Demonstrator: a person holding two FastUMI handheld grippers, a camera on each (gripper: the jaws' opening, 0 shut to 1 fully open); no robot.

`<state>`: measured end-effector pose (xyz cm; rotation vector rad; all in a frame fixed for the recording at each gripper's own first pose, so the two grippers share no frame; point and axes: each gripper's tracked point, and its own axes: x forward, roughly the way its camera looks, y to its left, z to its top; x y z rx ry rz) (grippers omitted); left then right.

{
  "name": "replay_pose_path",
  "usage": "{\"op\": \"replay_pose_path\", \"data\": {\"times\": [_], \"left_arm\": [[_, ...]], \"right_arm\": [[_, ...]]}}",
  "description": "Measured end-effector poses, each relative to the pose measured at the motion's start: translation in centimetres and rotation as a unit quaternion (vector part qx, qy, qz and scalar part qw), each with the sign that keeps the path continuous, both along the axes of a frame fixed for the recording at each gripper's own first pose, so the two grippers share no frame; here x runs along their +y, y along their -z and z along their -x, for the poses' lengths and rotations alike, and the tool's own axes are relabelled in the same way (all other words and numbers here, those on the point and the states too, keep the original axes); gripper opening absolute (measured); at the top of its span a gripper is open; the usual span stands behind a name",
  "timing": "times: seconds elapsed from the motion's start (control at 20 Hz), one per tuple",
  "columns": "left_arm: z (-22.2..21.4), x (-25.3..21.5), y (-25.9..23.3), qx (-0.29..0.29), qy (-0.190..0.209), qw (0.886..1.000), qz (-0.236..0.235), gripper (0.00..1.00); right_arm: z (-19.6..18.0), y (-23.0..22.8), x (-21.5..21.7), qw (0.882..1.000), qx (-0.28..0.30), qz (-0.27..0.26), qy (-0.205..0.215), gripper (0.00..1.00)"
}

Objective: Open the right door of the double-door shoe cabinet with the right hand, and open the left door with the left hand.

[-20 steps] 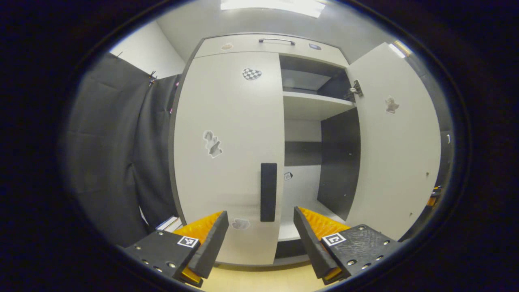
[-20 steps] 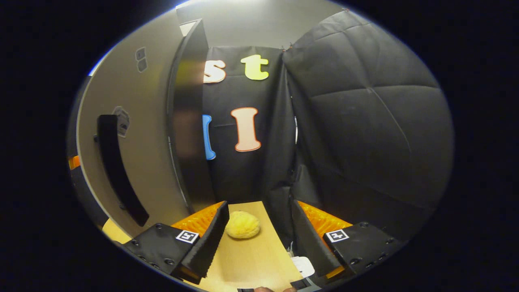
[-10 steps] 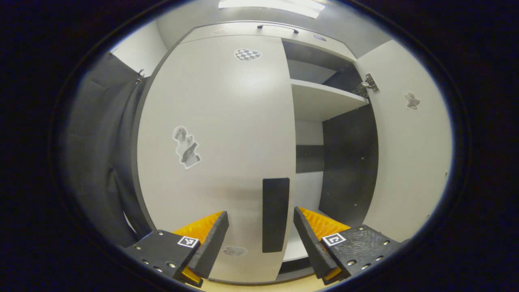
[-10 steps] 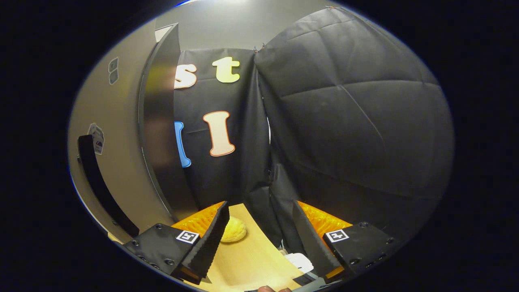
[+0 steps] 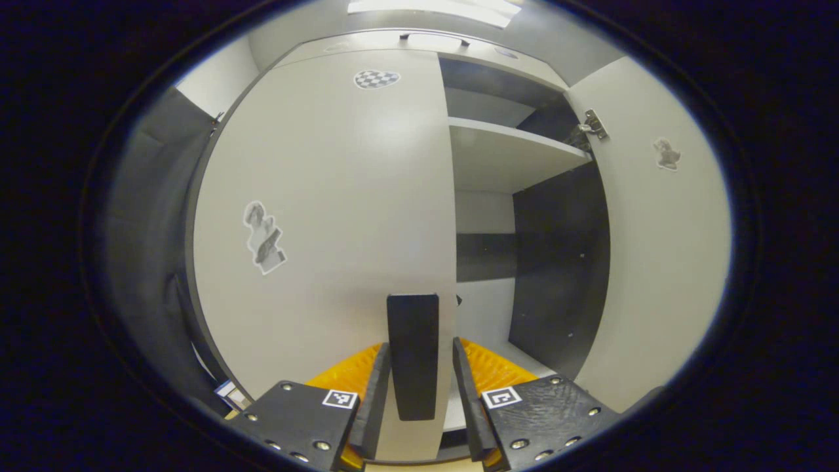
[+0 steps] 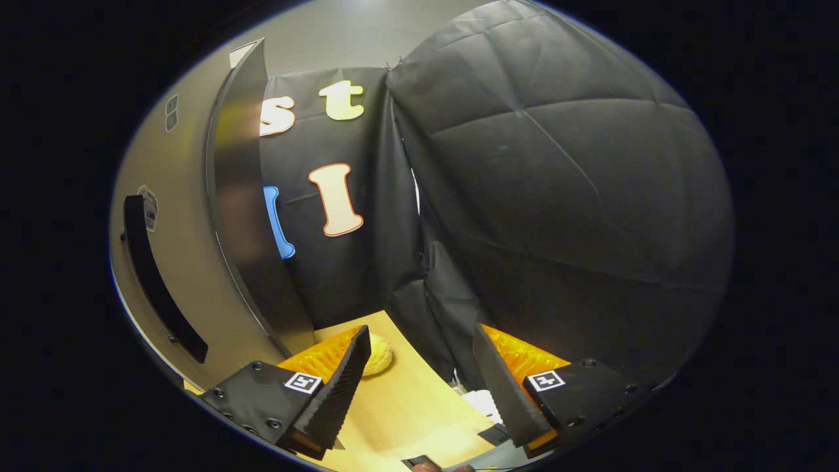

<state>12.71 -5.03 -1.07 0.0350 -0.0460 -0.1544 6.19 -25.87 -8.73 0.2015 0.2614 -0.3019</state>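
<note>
Left gripper [image 5: 419,387] straddles the dark handle [image 5: 413,354] at the inner edge of the closed left door [image 5: 328,216], its fingers close on both sides, though firm contact cannot be judged. Right gripper [image 6: 416,373] hangs agape and empty beside the right door [image 6: 183,262], already swung out from that handle's cabinet. Good practice: clamp squarely, then pull along the hinge arc.

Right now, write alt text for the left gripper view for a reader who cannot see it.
The left tool has its two fingers on either side of the black vertical bar handle on the closed pale grey left cabinet door; whether they press on it is unclear. To the right, the pale grey right door stands open, showing a pale shelf and a dark inner wall.
</note>
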Motion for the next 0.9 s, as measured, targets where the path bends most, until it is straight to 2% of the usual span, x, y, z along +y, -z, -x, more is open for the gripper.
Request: {"op": "replay_pose_path", "data": {"times": [0.05, 0.1, 0.15, 0.2, 0.25, 0.3, 0.5, 0.7, 0.9], "left_arm": [[-0.3, 0.2, 0.1, 0.001, -0.008, 1.0, 0.006, 0.43], [0.0, 0.2, -0.1, 0.0, -0.01, 1.0, 0.011, 0.31], [0.1, 0.1, 0.1, 0.002, -0.013, 1.0, 0.011, 0.3], [0.2, 0.2, 0.2, 0.002, -0.017, 1.0, 0.009, 0.29], [0.1, 0.3, 0.3, 0.003, -0.02, 1.0, 0.006, 0.29], [0.0, 0.4, 0.3, 0.005, -0.022, 1.0, 0.004, 0.29], [0.0, 0.3, 0.5, 0.005, -0.022, 1.0, 0.013, 0.18], [0.4, 0.4, 0.7, 0.013, -0.028, 0.999, 0.011, 0.18], [0.8, 0.9, 0.8, 0.012, -0.049, 0.999, 0.019, 0.18]], "right_arm": [[0.2, 0.3, -0.1, 1.0, 0.001, -0.002, 0.002, 0.98], [0.3, 0.4, -0.2, 1.0, 0.0, -0.003, 0.003, 0.98], [0.4, 0.4, -0.3, 1.0, -0.001, -0.005, 0.003, 0.98], [0.4, 0.4, -0.3, 1.0, -0.003, -0.007, -0.002, 0.92], [0.5, 0.4, -0.2, 1.0, -0.005, -0.007, -0.008, 0.92], [0.4, 0.3, -0.5, 1.0, -0.006, -0.004, -0.009, 0.98], [0.4, -0.6, -1.8, 1.0, -0.02, -0.002, -0.007, 0.98], [-0.1, -0.2, -1.0, 0.999, -0.021, -0.015, -0.025, 0.98], [0.7, 0.3, -1.8, 0.998, -0.001, 0.036, -0.043, 0.98]]}}
